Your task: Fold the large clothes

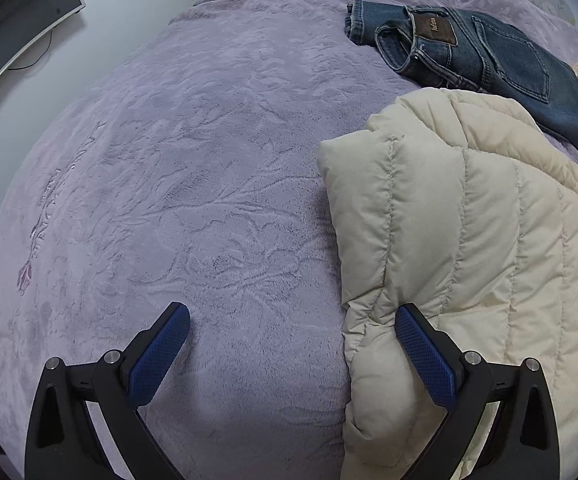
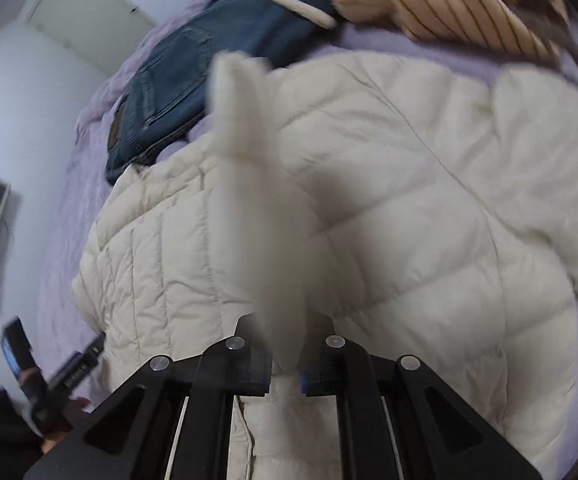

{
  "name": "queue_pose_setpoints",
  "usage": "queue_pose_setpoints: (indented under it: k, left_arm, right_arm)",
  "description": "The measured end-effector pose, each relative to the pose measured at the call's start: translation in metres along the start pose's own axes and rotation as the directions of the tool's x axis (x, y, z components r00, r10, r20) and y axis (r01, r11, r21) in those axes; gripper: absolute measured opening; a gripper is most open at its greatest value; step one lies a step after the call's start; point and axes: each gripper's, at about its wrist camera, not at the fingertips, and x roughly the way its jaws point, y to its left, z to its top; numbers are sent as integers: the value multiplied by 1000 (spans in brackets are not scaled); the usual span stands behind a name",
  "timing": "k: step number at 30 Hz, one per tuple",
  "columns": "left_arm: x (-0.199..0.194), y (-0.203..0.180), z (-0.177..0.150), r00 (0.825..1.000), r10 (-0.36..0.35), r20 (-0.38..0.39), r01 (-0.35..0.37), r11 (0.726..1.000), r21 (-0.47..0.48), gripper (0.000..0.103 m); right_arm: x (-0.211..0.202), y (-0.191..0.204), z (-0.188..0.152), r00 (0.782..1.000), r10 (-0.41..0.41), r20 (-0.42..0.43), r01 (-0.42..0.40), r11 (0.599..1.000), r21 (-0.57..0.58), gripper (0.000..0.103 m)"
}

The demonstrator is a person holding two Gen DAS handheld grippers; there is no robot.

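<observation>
Your cream puffer jacket (image 1: 469,240) lies on the bed's purple blanket (image 1: 189,200). Only the right wrist view shows most of its spread, with quilted panels running out to both sides. In that view your right gripper (image 2: 285,376) is clenched on a raised flap of the jacket (image 2: 245,128); the flap stands up blurred between the jaws and hides part of the coat behind it. The left wrist view shows only the jacket's near edge, a puffed fold at the right of the frame. There your left gripper (image 1: 289,344) is released, jaws wide. One blue pad (image 1: 425,356) sits over the jacket's edge, the other over bare blanket, and nothing is pinched between them.

Folded jeans (image 1: 481,60) lie just beyond the jacket. Their brown waist patch is sharp in the left view and smeared in the right. A striped beige garment (image 2: 429,4) past the jeans is visible only in the right view, as is your left hand (image 2: 61,420) on its gripper. A monitor (image 1: 13,28) stands off the bed.
</observation>
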Motion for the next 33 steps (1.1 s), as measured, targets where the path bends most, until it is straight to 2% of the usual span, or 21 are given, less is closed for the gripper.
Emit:
queue_pose_setpoints:
  k: [2,5,13,18,21,25,33]
  left_arm:
    - [1,-1,2,1000,4,-5,-4,1000,7,103]
    - [-5,1,5,1000,2,-4,-2,1000,13,103]
    - [-34,25,10,1000,-11,28,13,997,-82,103]
    - [-38,17,8,999,4,31,-2,998,-66,103]
    - [-35,8,6,1000,-3,22,4,998,-58,103]
    - [-27,-9,2,1000,2,4,-2,1000,-29,103]
    - [-21,-20,1,1000,18,-7,-18,1000,-4,103]
  right_arm:
    - [2,-29,-4,996,91,-21,-86,982,169,11]
    - [-2,-46,-12,991,131,-31,-119,960,252,11]
    - [-38,-51,-17,998,52,-22,-48,987,154,11]
    - [-57,-50,-16,1000,2,22,-3,997,73,11]
    - [-57,-50,-13,999,21,27,-22,998,60,11]
    - [-47,-56,-9,998,63,9,-64,993,102,11]
    - [-33,-59,3,999,42,10,-43,994,98,11]
